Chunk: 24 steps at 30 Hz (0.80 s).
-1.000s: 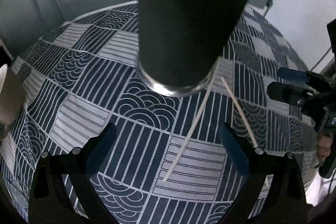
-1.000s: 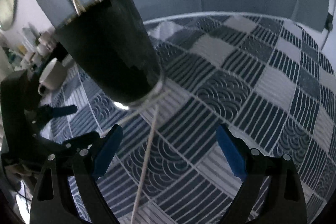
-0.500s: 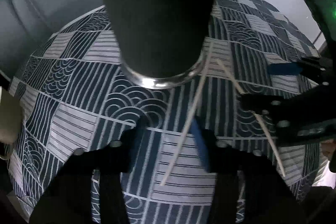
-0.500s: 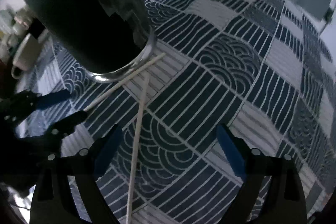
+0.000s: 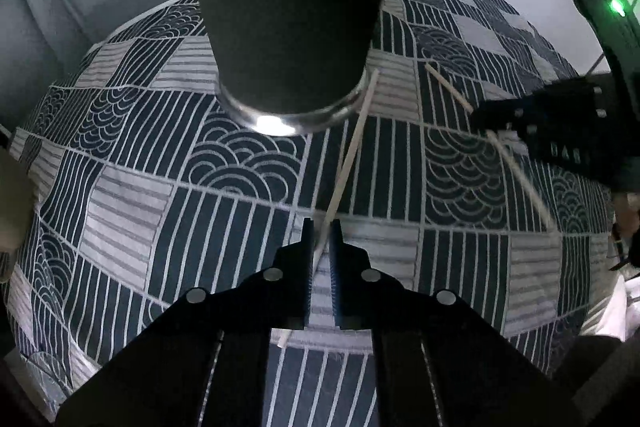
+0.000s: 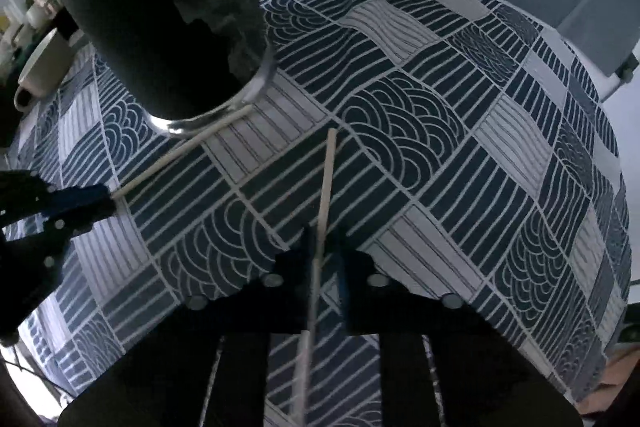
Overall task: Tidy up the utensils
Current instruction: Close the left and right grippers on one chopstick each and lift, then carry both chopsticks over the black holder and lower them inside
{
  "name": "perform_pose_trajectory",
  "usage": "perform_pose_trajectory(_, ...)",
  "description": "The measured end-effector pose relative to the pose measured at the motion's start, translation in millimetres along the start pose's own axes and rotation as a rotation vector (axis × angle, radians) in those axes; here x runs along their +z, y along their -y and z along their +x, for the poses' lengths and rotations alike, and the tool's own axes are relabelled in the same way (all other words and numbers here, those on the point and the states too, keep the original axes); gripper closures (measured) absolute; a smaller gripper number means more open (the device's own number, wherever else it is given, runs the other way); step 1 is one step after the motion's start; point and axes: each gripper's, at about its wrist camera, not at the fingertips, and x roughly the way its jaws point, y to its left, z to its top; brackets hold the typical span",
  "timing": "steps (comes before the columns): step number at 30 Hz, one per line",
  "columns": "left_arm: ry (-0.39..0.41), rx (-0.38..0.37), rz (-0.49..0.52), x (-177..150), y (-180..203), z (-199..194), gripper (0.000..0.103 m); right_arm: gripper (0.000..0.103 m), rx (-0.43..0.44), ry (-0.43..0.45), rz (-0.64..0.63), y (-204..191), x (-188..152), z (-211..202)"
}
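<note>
We see two pale wooden chopsticks lying on the patterned tablecloth (image 5: pixel 132 203), each caught between a pair of narrowed fingers. Our left gripper (image 5: pixel 321 227) is clenched on the near chopstick (image 5: pixel 352 151), whose far tip lies just beside, perhaps touching, the shiny metal base ring of the dark tumbler (image 5: pixel 292 7); its near end pokes out below the fingers. Our right gripper (image 6: pixel 323 235) is closed round the second chopstick (image 6: pixel 326 179), which runs straight ahead from between the blue-padded fingers (image 6: pixel 342 267), its far tip apart from the tumbler's base. The tumbler itself is a tall, matte black tapered cylinder standing upright, and it blocks much of the far table in both views. In the right wrist view, a cream ceramic mug (image 6: pixel 40 67) stands beyond the tumbler at the left edge, with cluttered, blurred items behind it that we cannot identify. The cloth is navy and grey, printed with squares of stripes and wave arcs, over a round-edged table.
</note>
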Motion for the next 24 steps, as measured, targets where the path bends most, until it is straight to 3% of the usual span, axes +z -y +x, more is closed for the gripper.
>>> perform_pose_trajectory(8, -0.053, -0.067, -0.085, -38.9, -5.5, -18.8, 0.098, 0.099, 0.065, -0.052, 0.095, 39.9, -10.7, -5.2)
perform_pose_trajectory(12, -0.072, -0.117, -0.197, -65.3, -14.8, -30.2, 0.099, 0.099, 0.144, -0.064, 0.206, 67.8, -19.4, -10.3)
perform_pose_trajectory(16, -0.077, -0.116, -0.271, -87.8, -23.0, -41.3, 0.099, 0.099, 0.183, -0.043, 0.253, 84.2, -24.3, -21.2)
perform_pose_trajectory(19, -0.059, -0.121, -0.324, -92.9, -31.6, -51.2, 0.099, 0.099, 0.200, -0.023, 0.253, 87.2, -22.2, -29.9)
perform_pose_trajectory(24, 0.042, -0.120, -0.411, -88.1, -51.8, -82.8, 0.099, 0.099, 0.247, 0.032, 0.234, 85.2, -5.3, -48.4)
